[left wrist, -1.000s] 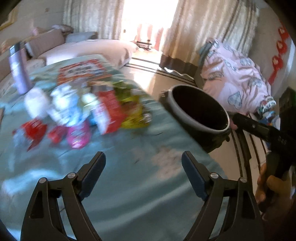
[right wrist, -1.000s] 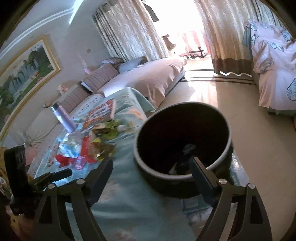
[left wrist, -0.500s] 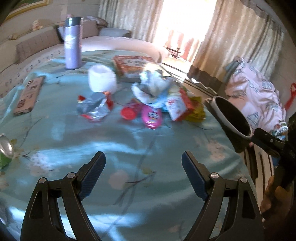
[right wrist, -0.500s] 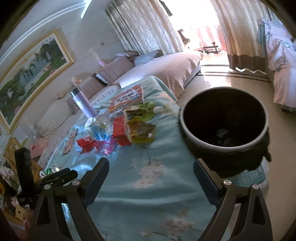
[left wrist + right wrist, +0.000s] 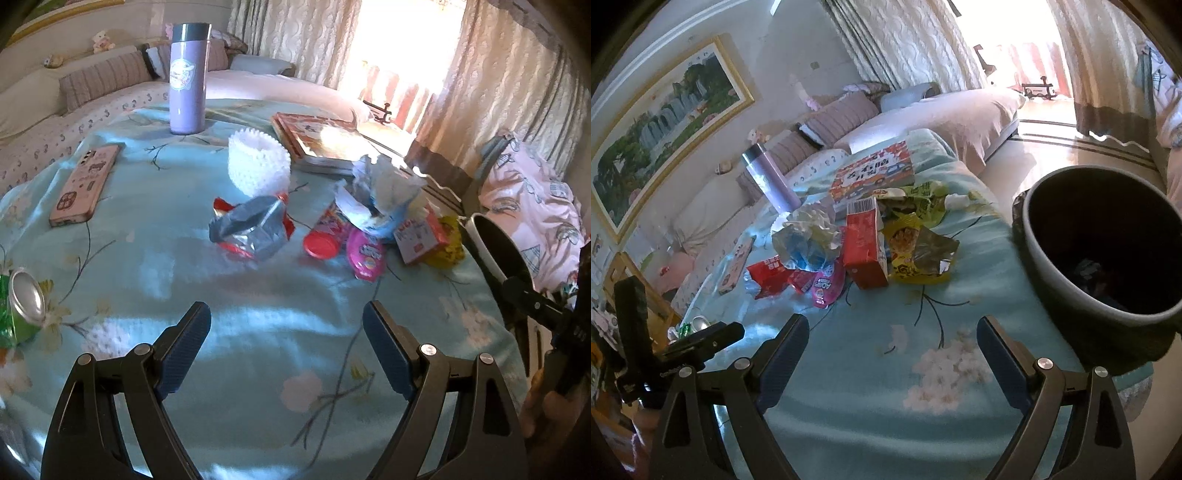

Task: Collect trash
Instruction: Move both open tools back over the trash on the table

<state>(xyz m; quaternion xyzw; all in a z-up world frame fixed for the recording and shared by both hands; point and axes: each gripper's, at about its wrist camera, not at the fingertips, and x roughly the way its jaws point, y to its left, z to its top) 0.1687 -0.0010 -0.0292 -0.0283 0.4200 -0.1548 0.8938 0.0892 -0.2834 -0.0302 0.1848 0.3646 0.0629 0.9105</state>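
Both tools are open and empty above a surface with a pale blue flowered cloth: the left tool, the right tool. Ahead of them lies a heap of trash: a silver wrapper, crumpled tissue, a red carton, a yellow packet. A dark bin stands at the surface's right edge.

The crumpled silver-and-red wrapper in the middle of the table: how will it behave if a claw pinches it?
The crumpled wrapper looks like thin foil film, so it probably crushes and flexes rather than holding shape. It appears empty, so it is likely very light and may slide on the smooth tablecloth if nudged. Its glossy surface could slip between pads unless a fold is caught.
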